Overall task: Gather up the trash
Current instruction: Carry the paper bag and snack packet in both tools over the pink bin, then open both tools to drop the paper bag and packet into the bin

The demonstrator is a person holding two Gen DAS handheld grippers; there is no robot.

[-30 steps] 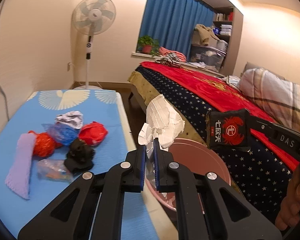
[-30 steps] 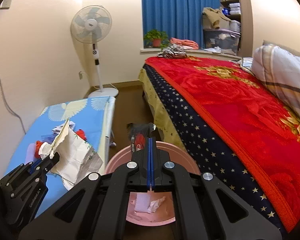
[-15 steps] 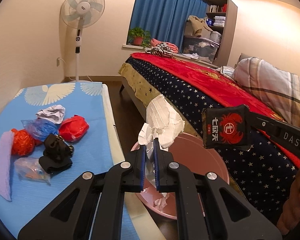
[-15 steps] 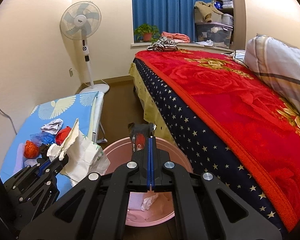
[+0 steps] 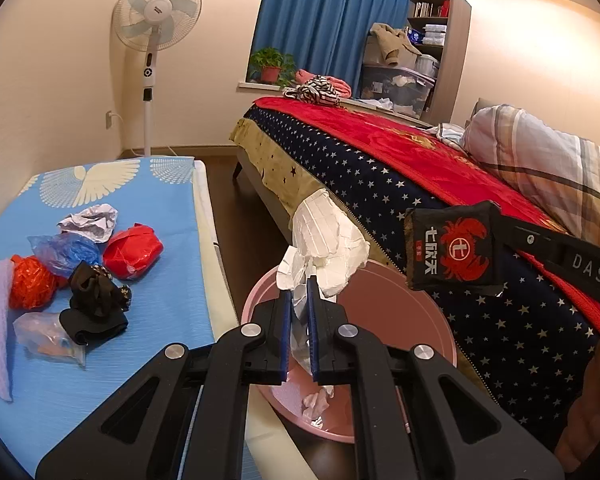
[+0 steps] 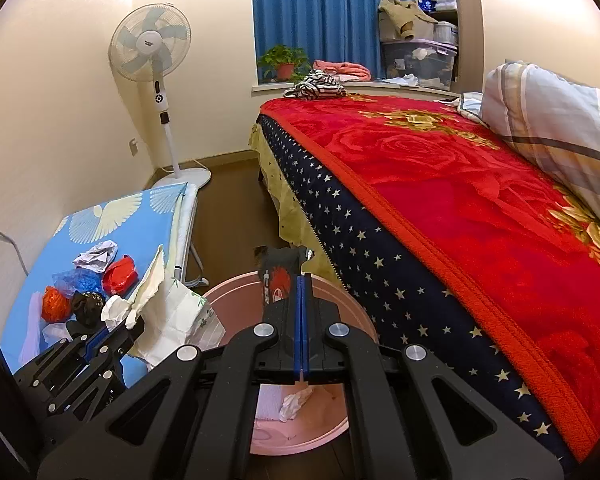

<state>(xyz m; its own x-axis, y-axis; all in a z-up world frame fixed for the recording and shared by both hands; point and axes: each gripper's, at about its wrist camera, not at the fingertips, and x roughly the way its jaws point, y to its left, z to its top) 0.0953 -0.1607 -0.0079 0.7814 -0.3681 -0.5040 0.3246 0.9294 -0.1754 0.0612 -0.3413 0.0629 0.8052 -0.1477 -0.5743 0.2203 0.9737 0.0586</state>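
The left gripper (image 5: 299,300) pinches a crumpled white paper bag (image 5: 328,248), nearly shut on it. The right gripper (image 6: 302,304) is squeezed tight on a flat black packet (image 6: 278,270). Both hang over the pink bin (image 5: 396,312). I think it's best to open only above the middle. The bag stands tall, pointing up; the packet sticks out forward

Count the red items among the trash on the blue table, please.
2: a red bag beside the crumpled paper, and an orange-red net near the table's left edge. Others may be hidden.
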